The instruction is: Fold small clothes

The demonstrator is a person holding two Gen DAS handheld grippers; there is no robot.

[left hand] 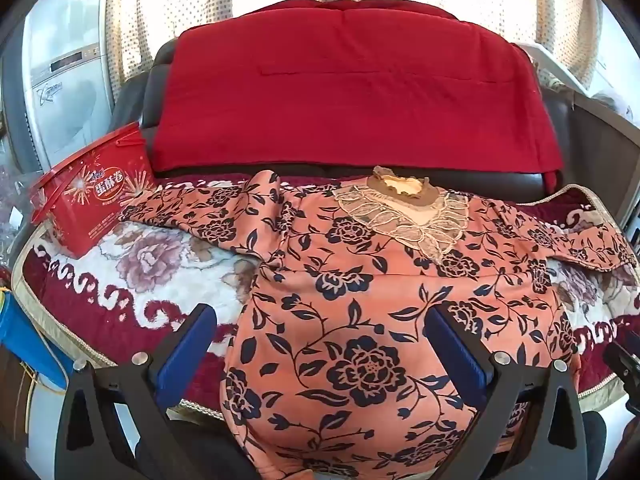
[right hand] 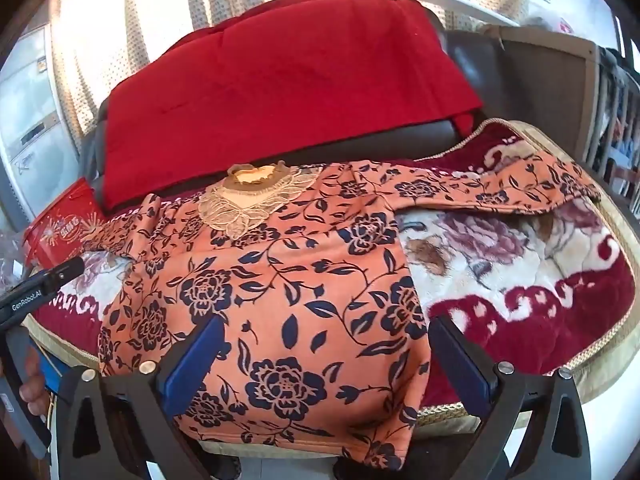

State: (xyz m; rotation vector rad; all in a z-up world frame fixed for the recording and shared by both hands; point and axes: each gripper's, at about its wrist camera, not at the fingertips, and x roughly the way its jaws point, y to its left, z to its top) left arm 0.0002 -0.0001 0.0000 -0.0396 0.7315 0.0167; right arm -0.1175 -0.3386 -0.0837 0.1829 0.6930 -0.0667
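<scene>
An orange long-sleeved top with dark blue flowers (left hand: 360, 312) lies spread flat on a floral blanket, lace collar (left hand: 404, 208) at the far side, sleeves out to both sides. It also shows in the right wrist view (right hand: 280, 288), collar (right hand: 252, 196) at the far side. My left gripper (left hand: 320, 328) is open, its blue-padded fingers on either side of the top's lower left hem. My right gripper (right hand: 326, 340) is open over the lower right hem. Neither holds cloth.
A red and white floral blanket (left hand: 152, 272) covers the seat. A red cloth (left hand: 352, 92) drapes the dark backrest behind. A red tin box (left hand: 92, 196) stands at the far left. A white appliance (left hand: 64, 64) and dotted curtains stand behind.
</scene>
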